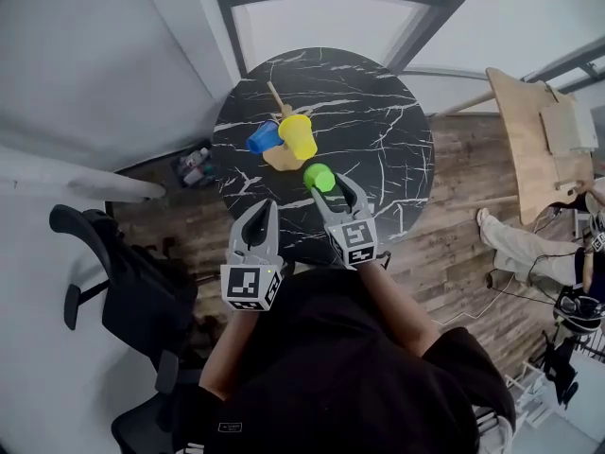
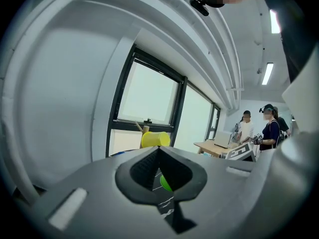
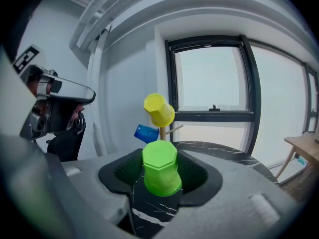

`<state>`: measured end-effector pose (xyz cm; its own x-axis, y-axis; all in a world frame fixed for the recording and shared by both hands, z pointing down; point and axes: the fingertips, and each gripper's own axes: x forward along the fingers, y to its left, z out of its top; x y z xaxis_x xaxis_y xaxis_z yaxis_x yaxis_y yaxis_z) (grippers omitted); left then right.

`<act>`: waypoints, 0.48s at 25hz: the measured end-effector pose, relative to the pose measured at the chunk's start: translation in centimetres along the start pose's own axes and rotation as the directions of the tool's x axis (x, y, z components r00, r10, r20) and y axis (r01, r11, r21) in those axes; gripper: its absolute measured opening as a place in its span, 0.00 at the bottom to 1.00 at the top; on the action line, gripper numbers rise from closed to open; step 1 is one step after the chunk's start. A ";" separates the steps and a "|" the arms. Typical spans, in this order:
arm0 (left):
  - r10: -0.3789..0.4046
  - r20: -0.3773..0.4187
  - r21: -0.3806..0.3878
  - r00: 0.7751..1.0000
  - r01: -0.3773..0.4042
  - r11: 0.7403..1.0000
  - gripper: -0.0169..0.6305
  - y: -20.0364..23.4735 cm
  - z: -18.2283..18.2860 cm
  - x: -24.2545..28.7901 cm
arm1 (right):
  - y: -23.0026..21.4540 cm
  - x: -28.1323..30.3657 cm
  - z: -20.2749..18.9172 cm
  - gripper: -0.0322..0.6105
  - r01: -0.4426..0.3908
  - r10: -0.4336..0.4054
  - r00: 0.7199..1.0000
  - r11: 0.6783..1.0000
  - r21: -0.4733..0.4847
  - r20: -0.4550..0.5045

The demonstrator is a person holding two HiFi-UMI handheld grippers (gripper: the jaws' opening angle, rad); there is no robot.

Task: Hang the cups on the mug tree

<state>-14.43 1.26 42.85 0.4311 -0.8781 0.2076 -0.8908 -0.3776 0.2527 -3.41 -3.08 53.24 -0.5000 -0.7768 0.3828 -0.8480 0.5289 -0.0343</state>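
A wooden mug tree (image 1: 282, 159) stands near the middle of the round black marble table (image 1: 378, 130). A yellow cup (image 1: 298, 135) and a blue cup (image 1: 264, 138) hang on it. A green cup (image 1: 319, 176) stands upside down on the table in front of the tree. My right gripper (image 1: 333, 185) is open, its fingertips either side of the green cup (image 3: 160, 168) with small gaps showing. My left gripper (image 1: 263, 206) is shut and empty at the table's near edge, left of the right one. The left gripper view shows the yellow cup (image 2: 155, 139) beyond the closed jaws.
A black office chair (image 1: 123, 282) stands to the left of the table, and small items (image 1: 194, 168) lie on the floor there. A wooden table (image 1: 539, 140) and a seated person's legs (image 1: 510, 244) are at the right. People (image 2: 269, 131) stand far back.
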 end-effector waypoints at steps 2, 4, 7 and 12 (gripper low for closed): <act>-0.001 -0.002 -0.001 1.000 0.001 1.000 0.02 0.9 0.2 0.1 | 0.2 0.9 -0.1 0.39 0.007 -0.007 1.000 1.000 0.003 -0.006; -0.003 -0.005 -0.003 1.000 0.003 1.000 0.02 1.8 0.4 0.2 | 0.4 1.7 -0.2 0.39 0.015 -0.015 1.000 1.000 0.006 -0.010; -0.010 -0.014 -0.007 1.000 0.010 1.000 0.02 2.9 0.4 0.5 | 0.5 2.7 -0.1 0.39 0.034 -0.034 0.999 0.999 0.018 -0.011; -0.025 -0.035 -0.005 0.999 0.025 1.000 0.02 4.8 0.0 1.2 | 0.5 4.5 -0.9 0.39 0.066 -0.065 0.998 0.997 0.028 -0.024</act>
<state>-18.16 -1.54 44.34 0.4583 -0.8575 0.2340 -0.8790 -0.3982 0.2622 -5.96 -6.01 55.76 -0.4397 -0.8013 0.4058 -0.8836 0.4670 -0.0352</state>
